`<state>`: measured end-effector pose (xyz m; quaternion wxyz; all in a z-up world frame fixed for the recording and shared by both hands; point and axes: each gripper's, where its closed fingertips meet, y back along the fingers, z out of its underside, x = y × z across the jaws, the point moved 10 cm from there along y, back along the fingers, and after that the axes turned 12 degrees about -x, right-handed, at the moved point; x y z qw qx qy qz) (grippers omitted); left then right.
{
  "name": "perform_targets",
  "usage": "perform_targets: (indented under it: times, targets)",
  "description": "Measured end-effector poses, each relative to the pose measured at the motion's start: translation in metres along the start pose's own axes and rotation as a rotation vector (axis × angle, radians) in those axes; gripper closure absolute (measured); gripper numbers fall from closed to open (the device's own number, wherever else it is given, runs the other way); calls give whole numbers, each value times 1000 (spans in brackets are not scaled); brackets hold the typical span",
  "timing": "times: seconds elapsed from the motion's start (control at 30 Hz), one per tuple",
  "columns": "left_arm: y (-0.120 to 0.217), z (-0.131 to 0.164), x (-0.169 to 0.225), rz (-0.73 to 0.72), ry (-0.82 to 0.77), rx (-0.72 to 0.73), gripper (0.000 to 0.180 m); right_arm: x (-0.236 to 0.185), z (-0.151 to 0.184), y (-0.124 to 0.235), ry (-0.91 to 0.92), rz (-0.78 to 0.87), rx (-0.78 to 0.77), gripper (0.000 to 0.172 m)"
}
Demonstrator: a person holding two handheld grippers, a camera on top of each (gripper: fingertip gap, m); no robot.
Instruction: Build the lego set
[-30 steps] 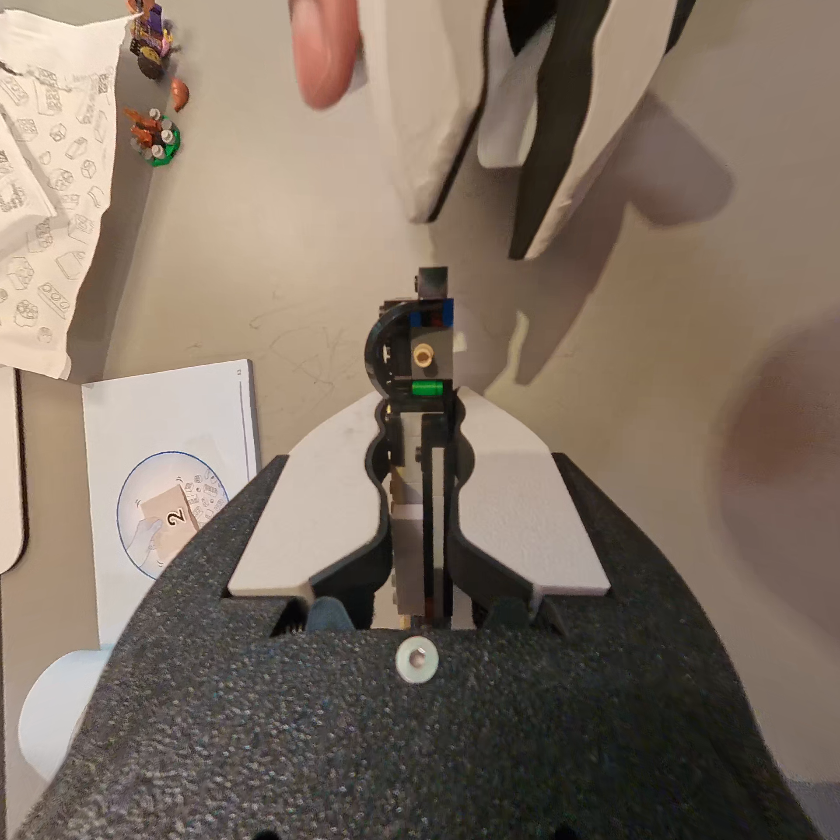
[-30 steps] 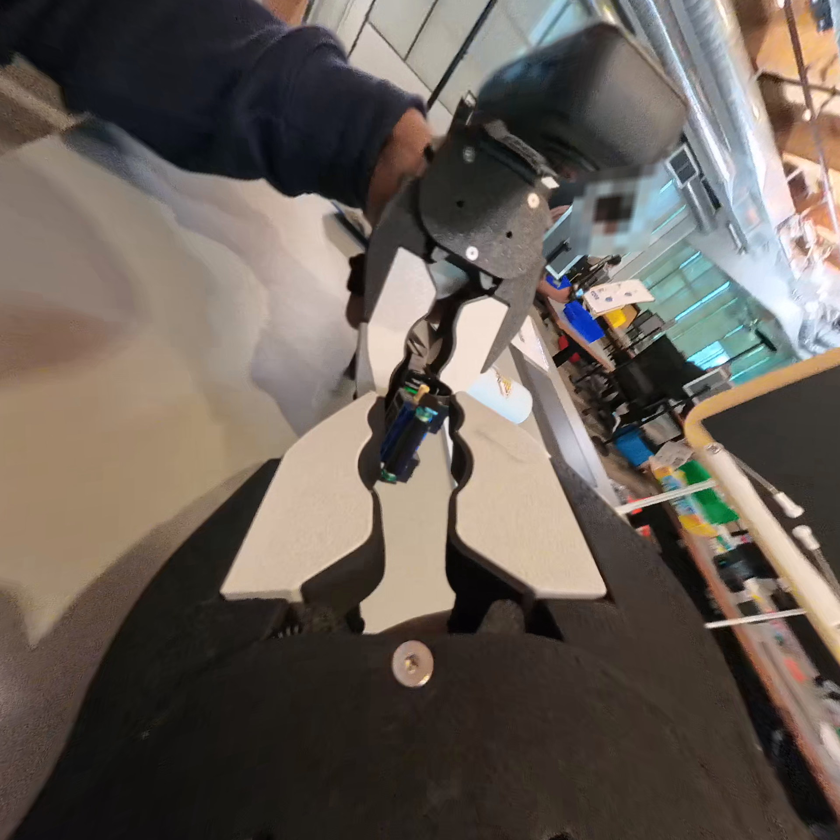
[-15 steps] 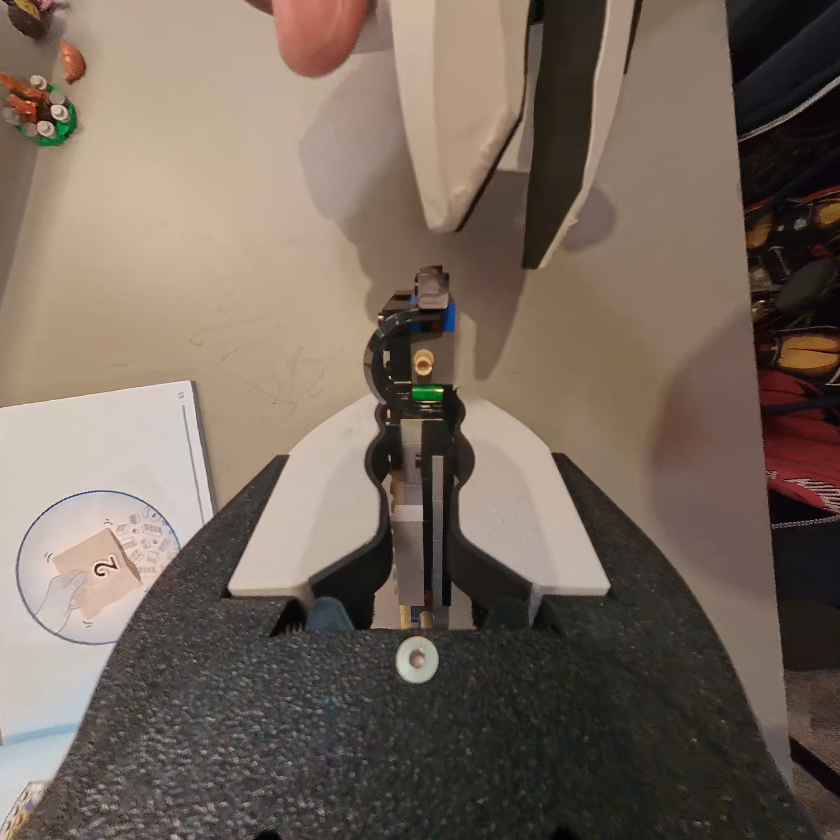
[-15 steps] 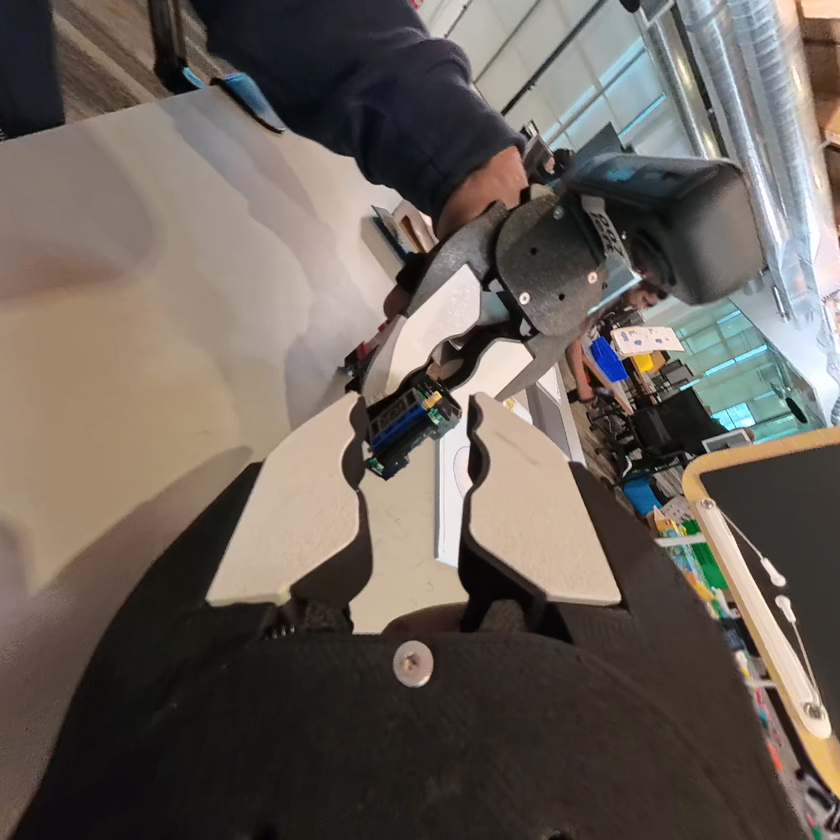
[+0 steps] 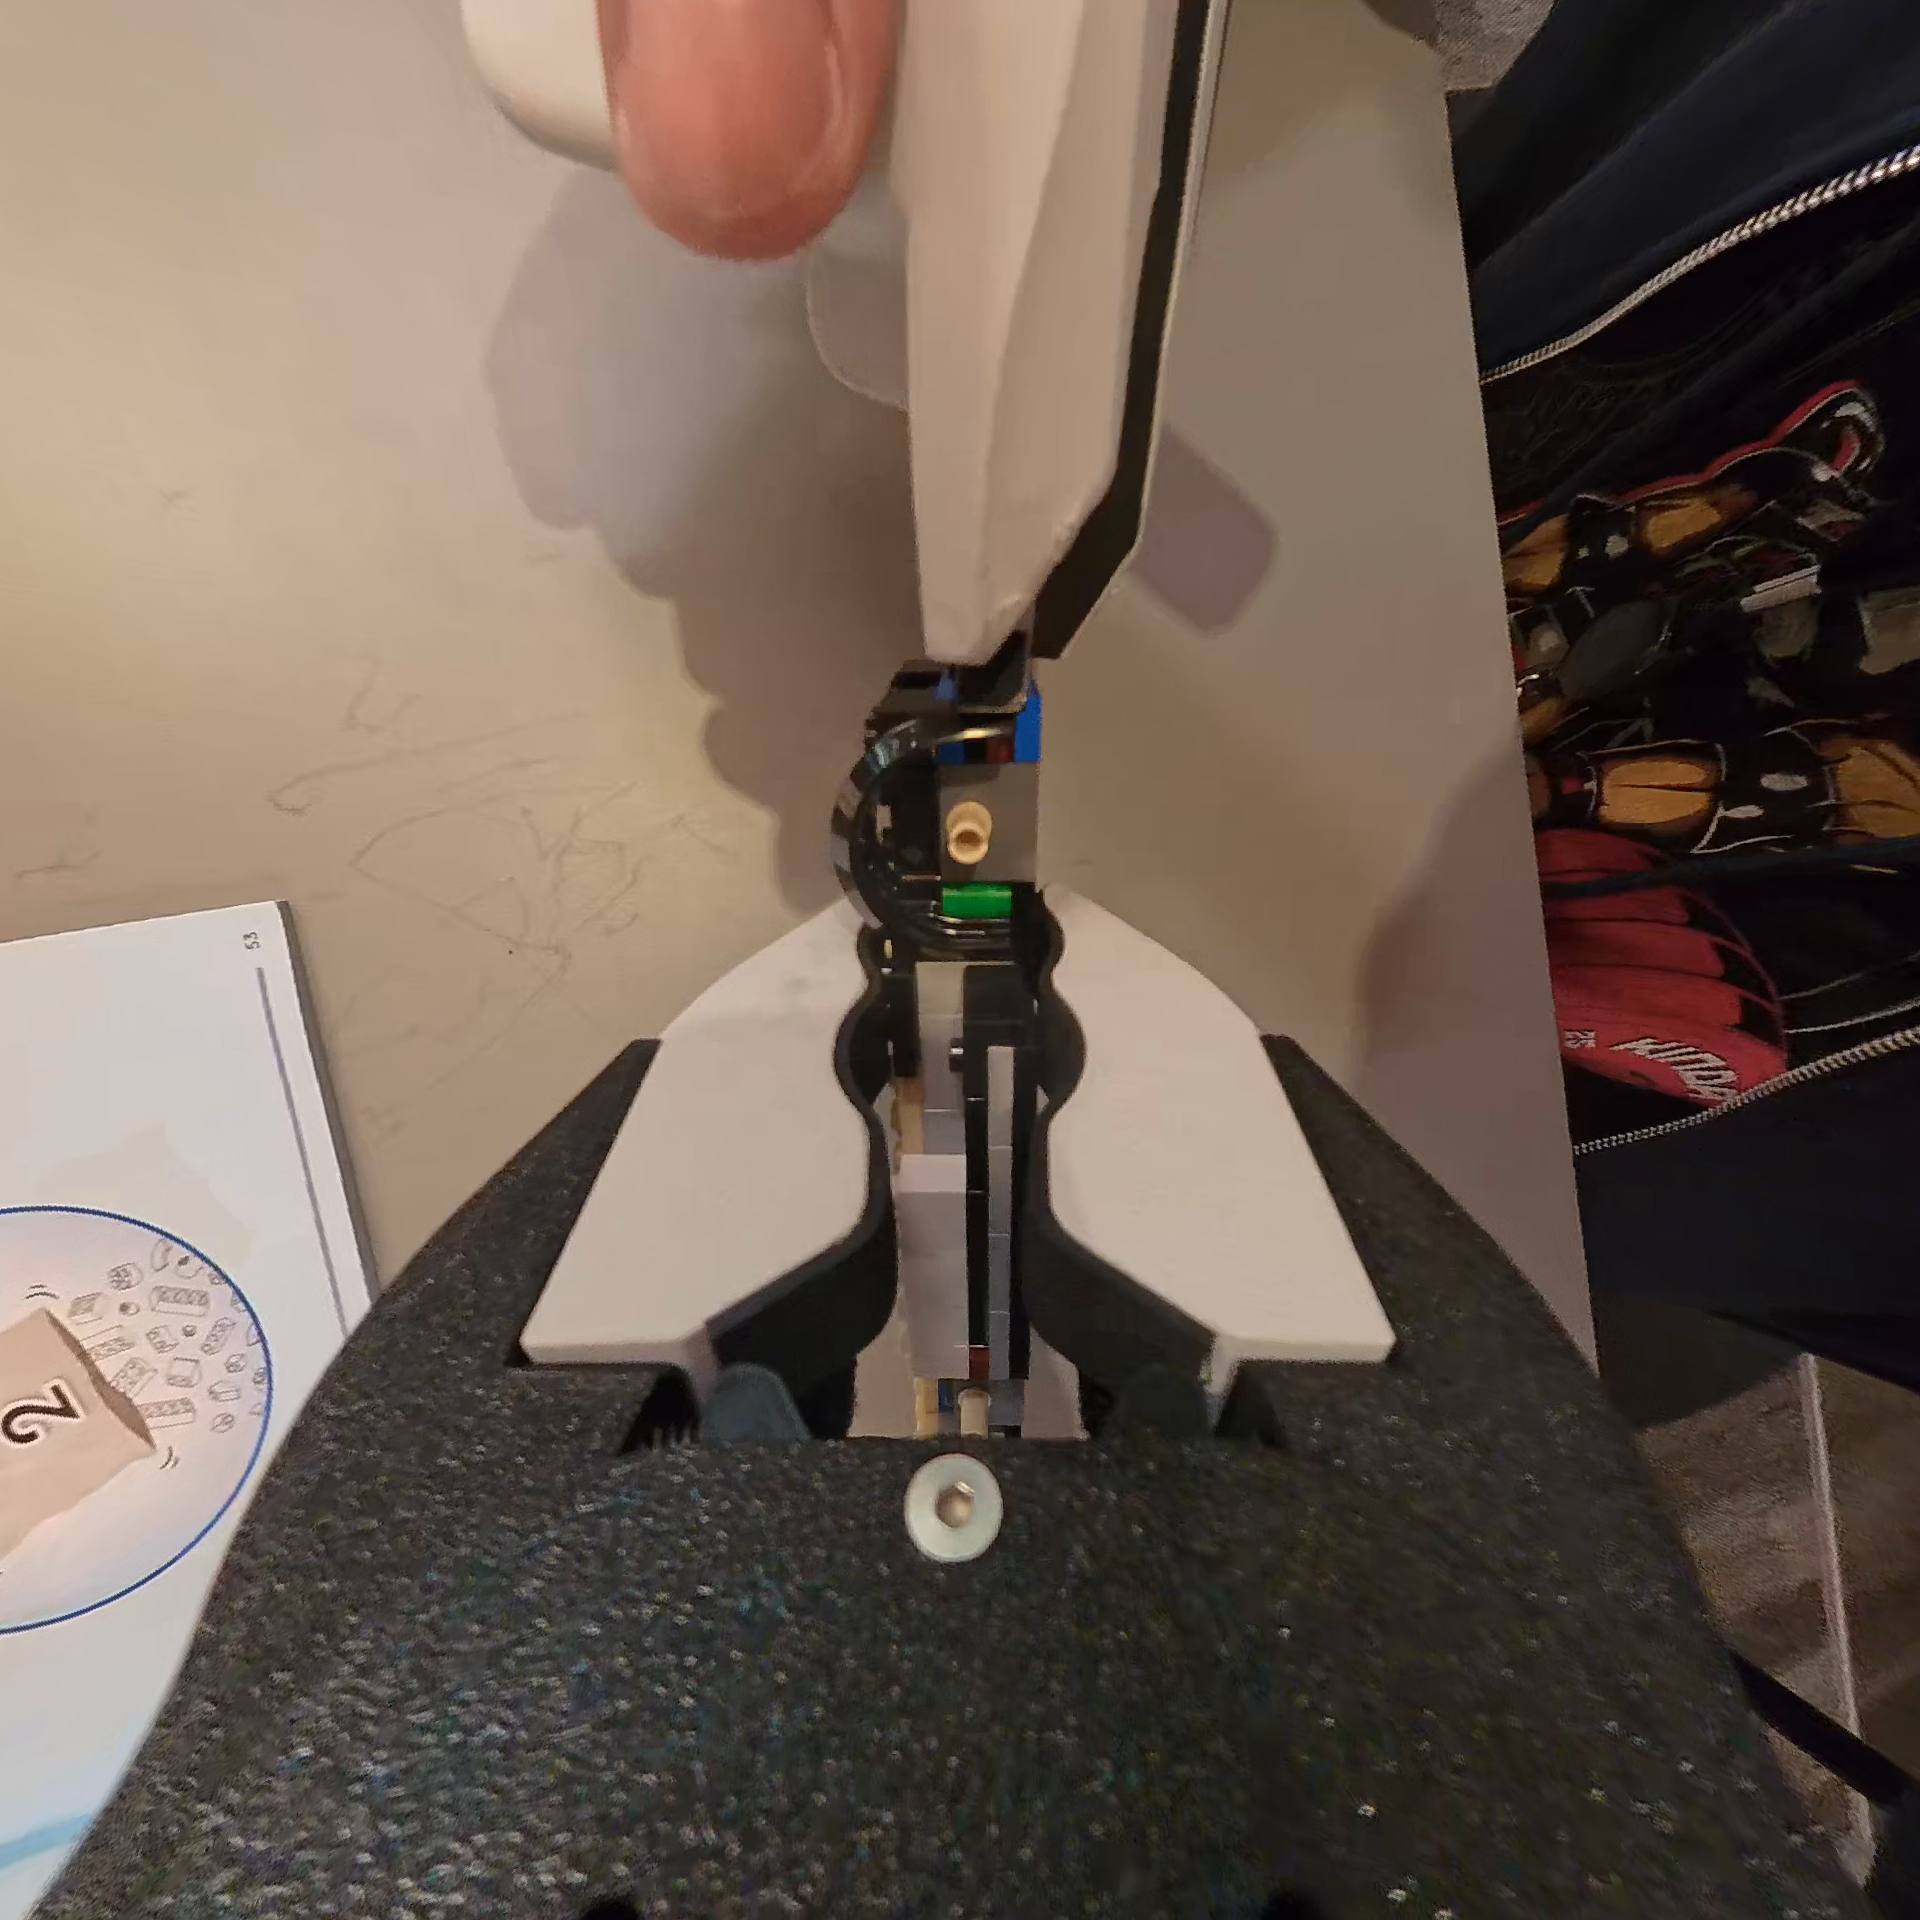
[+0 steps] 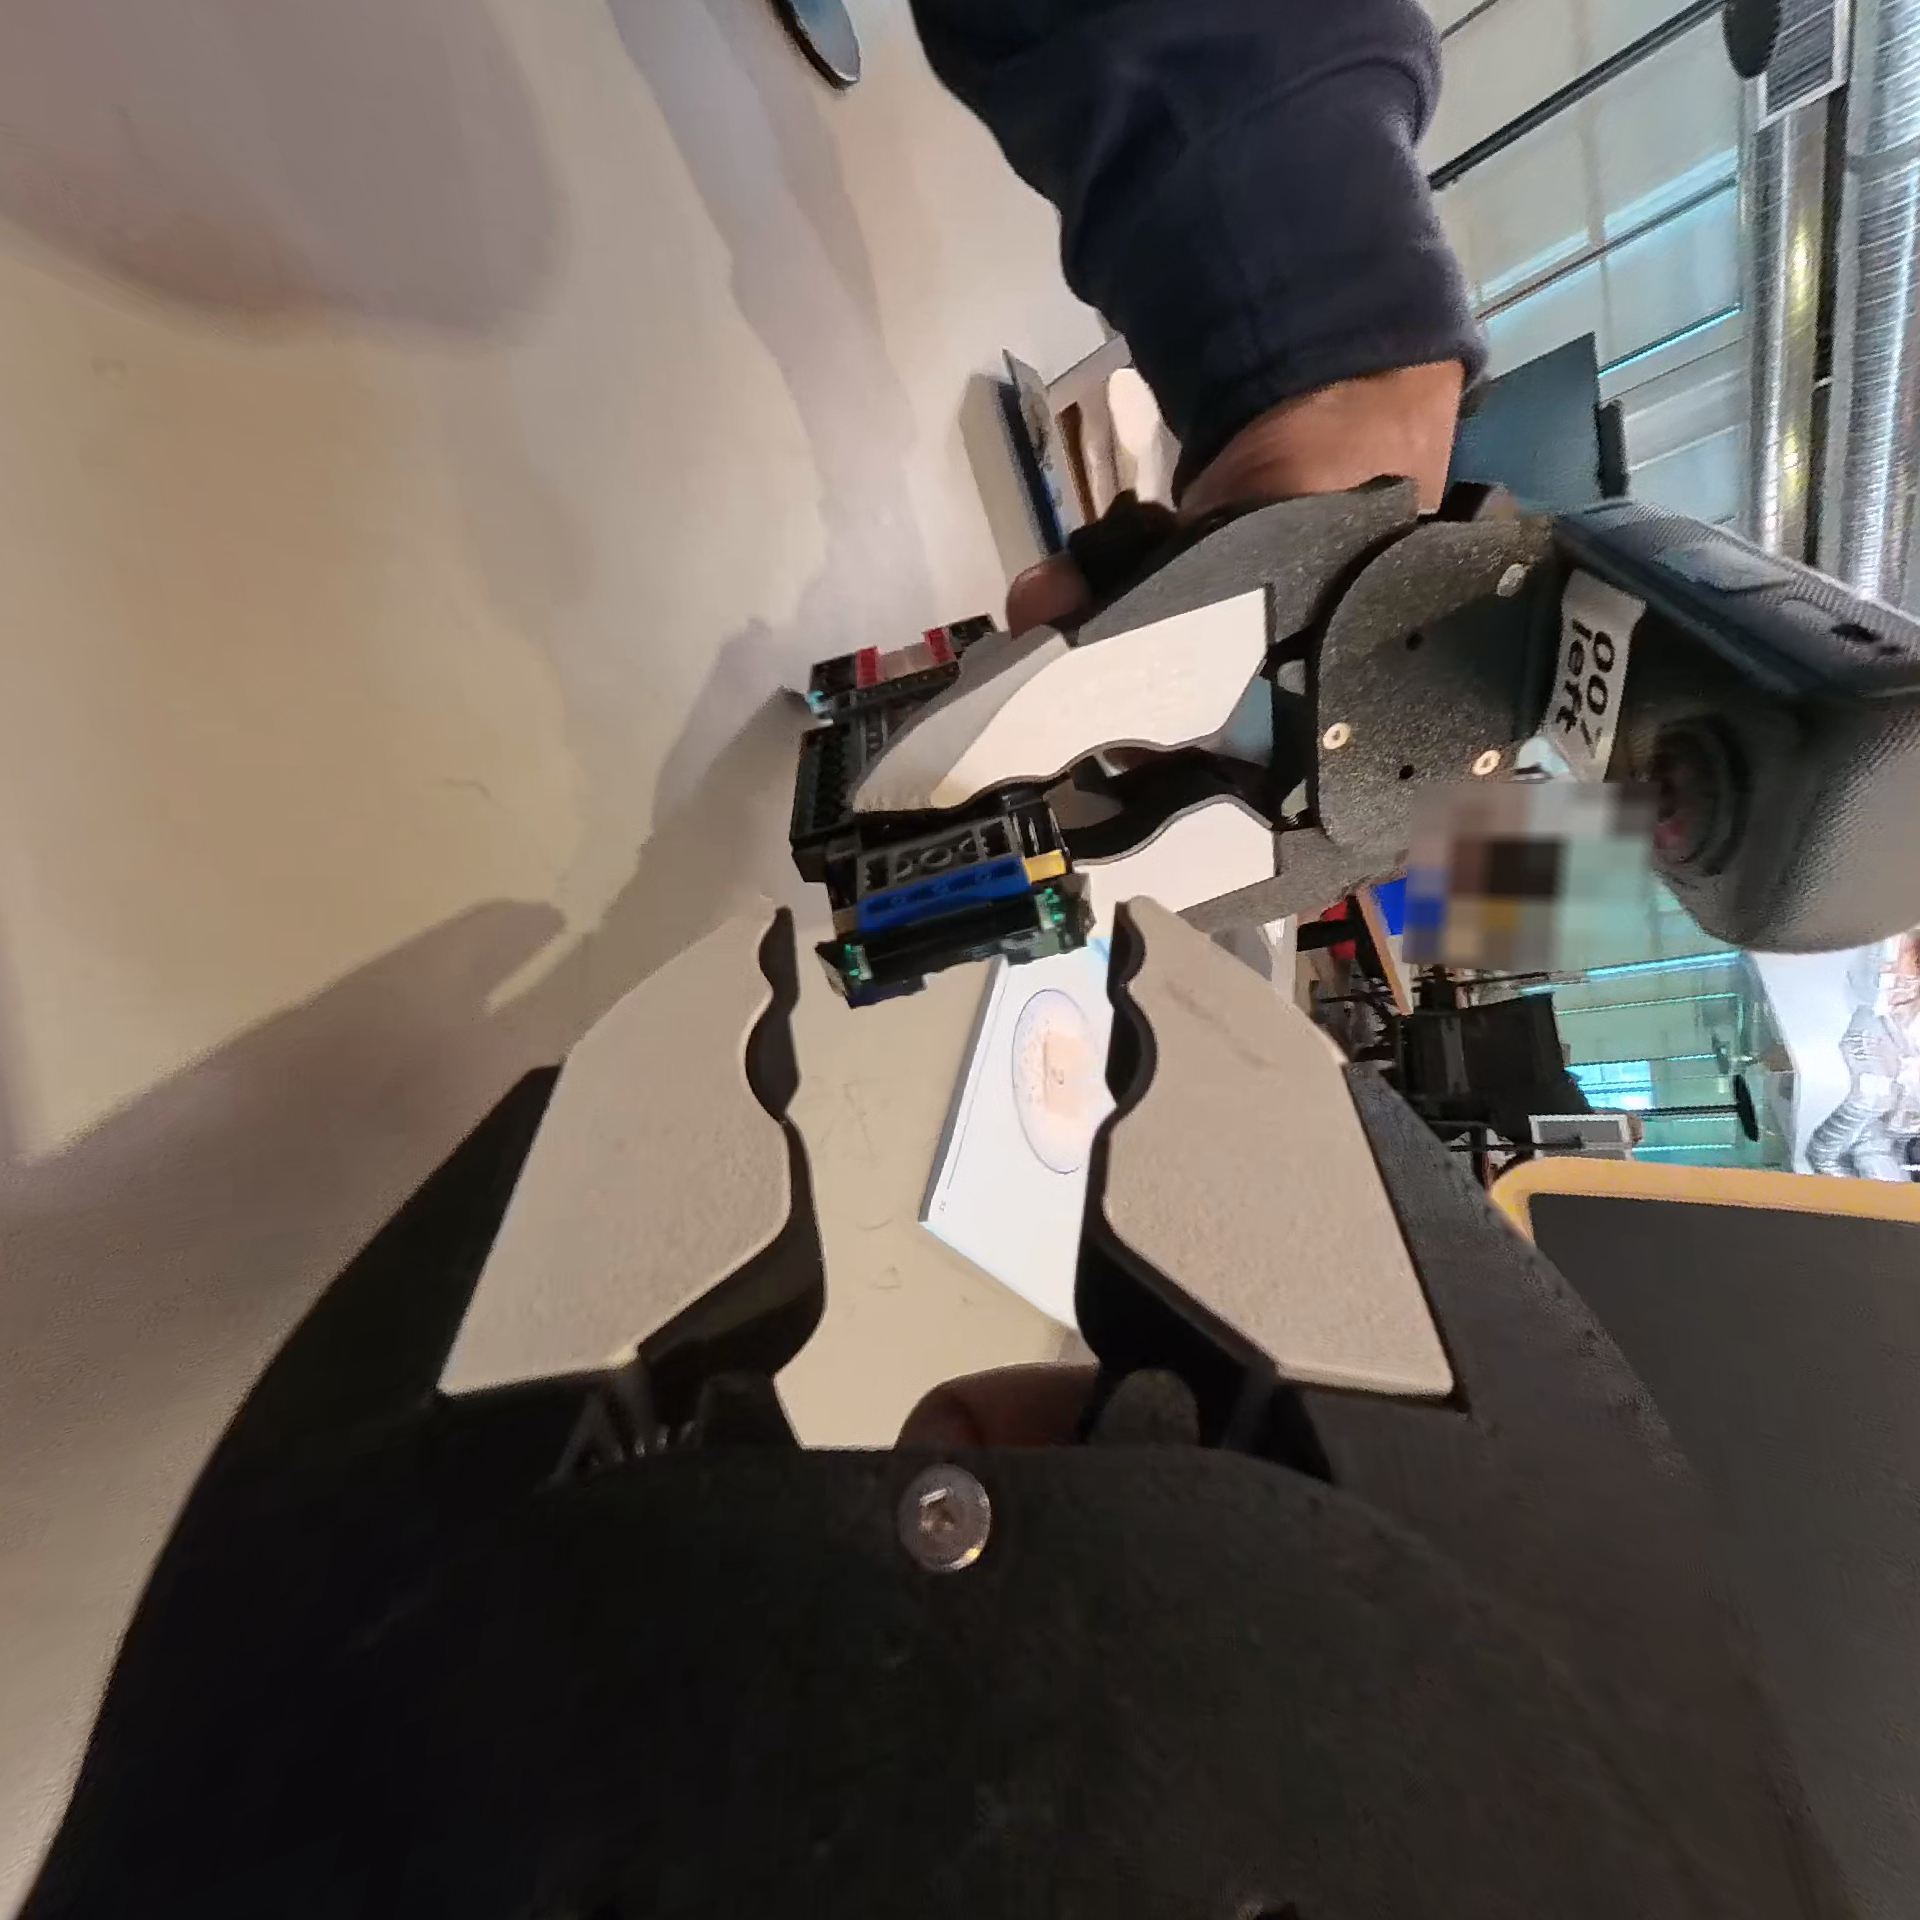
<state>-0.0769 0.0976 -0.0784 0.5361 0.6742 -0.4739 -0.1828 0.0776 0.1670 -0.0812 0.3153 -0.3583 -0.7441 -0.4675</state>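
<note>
The left gripper [image 5: 956, 914] is clenched on a small black, grey and blue toy-brick assembly [image 5: 961, 831], its white fingers [image 5: 769, 1039] pressing on the sides so that the build's far end, with a tan peg and a green piece, pokes out past the fingertips. The right gripper [image 6: 951, 925] stands released, its two white fingers [image 6: 675, 1039] spread to either side of that blue-and-black end with a clear gap at each side; seen from the left wrist, its tips reach the top of the build, though real contact cannot be told.

To do this well, I judge the left gripper should hold the build rigid and level while the right one is centred over the blue brick, so both of its fingers meet flat faces together. A lopsided squeeze would likely twist the assembly in the left grasp or pop bricks apart. Closing slowly looks wise, since the protruding end is short.

Below lies the pale beige surface [image 5: 312, 520], carrying a white instruction booklet [image 5: 156, 1195] with a round blue-rimmed drawing. A person's dark blue sleeve [image 6: 1247, 208] and hand [image 6: 1320, 457] steer the left gripper.
</note>
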Motion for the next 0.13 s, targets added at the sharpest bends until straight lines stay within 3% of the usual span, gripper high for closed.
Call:
perform_targets:
  times: [0.03,0.13]
  targets:
    - [0,1,0,8,1,-1,156,0,0,-1,8,7,2,114]
    - [0,2,0,31,1,-12,156,1,-2,-2,18,2,8,115]
